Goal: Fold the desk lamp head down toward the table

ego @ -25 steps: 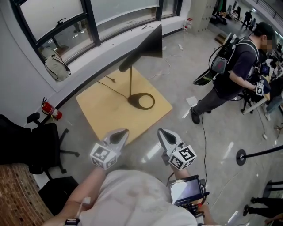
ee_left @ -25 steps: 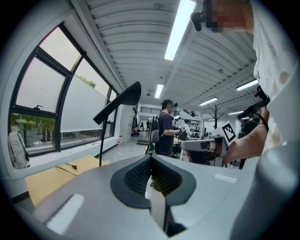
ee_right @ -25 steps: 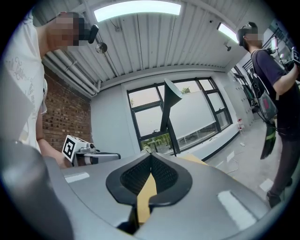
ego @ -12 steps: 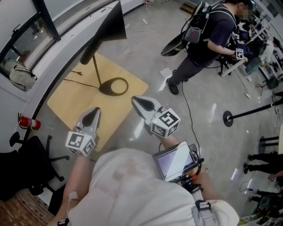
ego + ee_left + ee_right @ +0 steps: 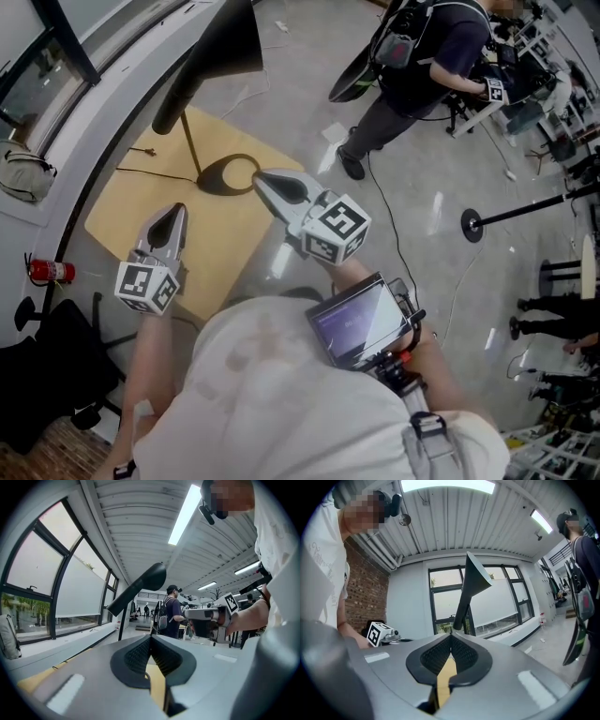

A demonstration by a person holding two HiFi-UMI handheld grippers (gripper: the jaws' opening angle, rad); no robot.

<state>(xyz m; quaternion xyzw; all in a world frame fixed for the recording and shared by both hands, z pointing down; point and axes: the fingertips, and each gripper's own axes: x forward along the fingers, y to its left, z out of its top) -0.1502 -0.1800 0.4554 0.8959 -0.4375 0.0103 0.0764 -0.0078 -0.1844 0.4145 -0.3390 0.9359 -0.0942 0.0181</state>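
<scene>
Stepped closer to the lamp (image 5: 187,89) in the last second, and now right up at the edge of the low yellow counter (image 5: 122,202). Reaching out over it with both arms. Holding the left tool (image 5: 174,210) pressed shut, with nothing in it, over the near part of the counter. Holding the right tool (image 5: 261,176) pressed shut too, also with nothing in it, raised higher and lined up with the round foot (image 5: 230,175) of the lamp in the head view. Hard to tell from above whether over the foot or just short of it. Not touching the lamp yet with either tool. Looking along each tool, can see the thin pole (image 5: 191,145) going up and the black cone head (image 5: 230,37) tipped high, well above both tips. Standing on the far part of the counter, foot flat, head up, not folded at all. So only the walk-up done, by the look of it, and the real job not begun. Next, most likely: lift one tool up to the head or its black arm and push down toward the counter. Can be done with a shut tool, pressing from above. Better go gently, though: thin pole, light foot, easy to tip the whole lamp over. Might help to pin the foot down with the other tool. Off to the side, another person (image 5: 422,66), well apart from all this.
</scene>
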